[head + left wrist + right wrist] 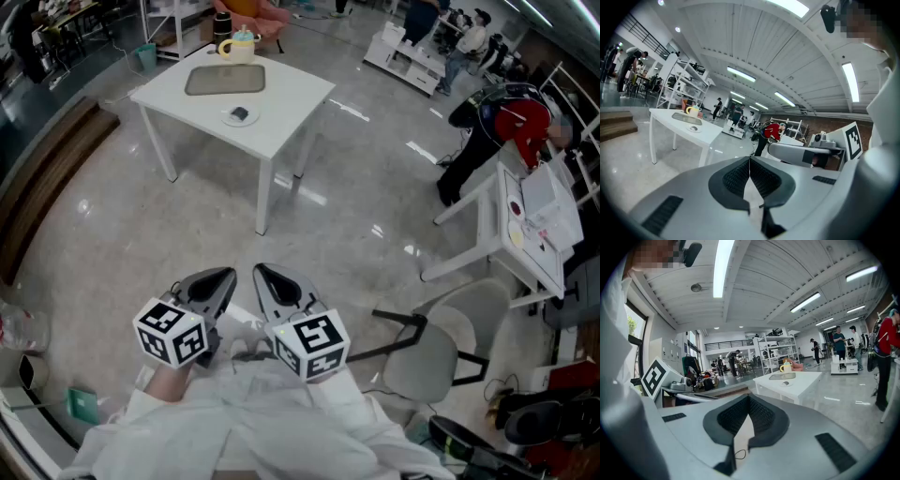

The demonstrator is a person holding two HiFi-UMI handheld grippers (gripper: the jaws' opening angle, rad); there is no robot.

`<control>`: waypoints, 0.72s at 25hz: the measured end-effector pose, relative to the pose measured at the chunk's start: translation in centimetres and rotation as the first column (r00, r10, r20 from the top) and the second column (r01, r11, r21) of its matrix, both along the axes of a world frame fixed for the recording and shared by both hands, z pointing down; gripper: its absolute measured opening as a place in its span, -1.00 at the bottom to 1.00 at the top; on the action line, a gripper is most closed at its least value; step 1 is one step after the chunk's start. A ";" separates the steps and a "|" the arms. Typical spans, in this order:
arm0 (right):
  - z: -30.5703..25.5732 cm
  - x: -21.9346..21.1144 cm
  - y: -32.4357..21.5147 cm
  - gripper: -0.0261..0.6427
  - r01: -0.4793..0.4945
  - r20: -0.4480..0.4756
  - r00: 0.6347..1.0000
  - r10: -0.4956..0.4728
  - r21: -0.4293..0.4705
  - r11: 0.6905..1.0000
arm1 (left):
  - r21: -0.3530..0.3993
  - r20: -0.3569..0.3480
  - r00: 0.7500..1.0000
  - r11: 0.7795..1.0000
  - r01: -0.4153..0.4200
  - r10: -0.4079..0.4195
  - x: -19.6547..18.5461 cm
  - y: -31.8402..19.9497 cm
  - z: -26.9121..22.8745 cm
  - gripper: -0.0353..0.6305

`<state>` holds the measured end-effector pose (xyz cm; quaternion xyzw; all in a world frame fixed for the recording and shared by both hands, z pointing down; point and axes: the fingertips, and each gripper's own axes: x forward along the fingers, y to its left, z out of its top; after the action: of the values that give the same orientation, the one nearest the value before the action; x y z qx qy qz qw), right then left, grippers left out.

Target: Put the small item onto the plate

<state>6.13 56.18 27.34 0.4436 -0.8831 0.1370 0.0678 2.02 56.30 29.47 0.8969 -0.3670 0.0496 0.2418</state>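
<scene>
Both tools idle, well short of the work: the left gripper and right gripper sit side by side close to the person's chest, each angled a little below level. In both gripper views the ribbed pads meet at the tips, so the jaws are closed w/ nothing between them.

The white table stands well apart across open floor. On it are a grey tray, a yellow mug at the far edge, and a small plate nearer the front. A dark small item looks to lie on or at that plate. From this far off it's too small to say whether it rests fully on it.

Step in hand, as judged: the approach, w/ no pick begun.

To do it well:
- Walk up and square to the table's front edge before reaching.
- Confirm where the item really sits.
- Use one gripper only, prob. whichever ends up nearer the plate, and park the other clear.
- Open the jaws before they get near the item, not over it.
- Come in low and slow, pinch across the item's narrow side, and lift only enough to clear the rim.
- The plate looks light and may skid if nudged, so keep the jaw tips off it.
- Set the item down mid-plate, then open fully before pulling back.
</scene>
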 end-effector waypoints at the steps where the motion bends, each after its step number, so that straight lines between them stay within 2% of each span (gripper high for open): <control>1: 0.0 0.0 -0.1 -0.88 0.002 -0.002 1.000 -0.002 0.002 1.000 | 0.000 0.001 1.000 1.000 0.003 -0.003 -0.1 -0.1 -0.1 -0.86; 7: -0.4 -0.2 -0.8 -0.88 0.014 -0.019 1.000 -0.014 0.021 1.000 | -0.003 -0.002 1.000 1.000 0.019 -0.019 -0.7 -0.4 -0.1 -0.86; 12: -0.4 -0.3 -1.2 -0.88 0.018 -0.021 1.000 -0.018 0.030 0.999 | -0.030 -0.045 0.999 0.999 0.017 -0.018 -0.4 -0.3 0.3 -0.86; 18: 0.0 -0.8 -1.2 -0.88 0.037 -0.030 0.999 -0.037 0.013 0.999 | -0.030 -0.042 0.999 0.999 0.021 -0.022 -0.5 -0.5 0.2 -0.86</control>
<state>5.30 54.99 27.38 0.4295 -0.8910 0.1230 0.0802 1.55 55.79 29.67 0.8901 -0.3707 0.0335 0.2632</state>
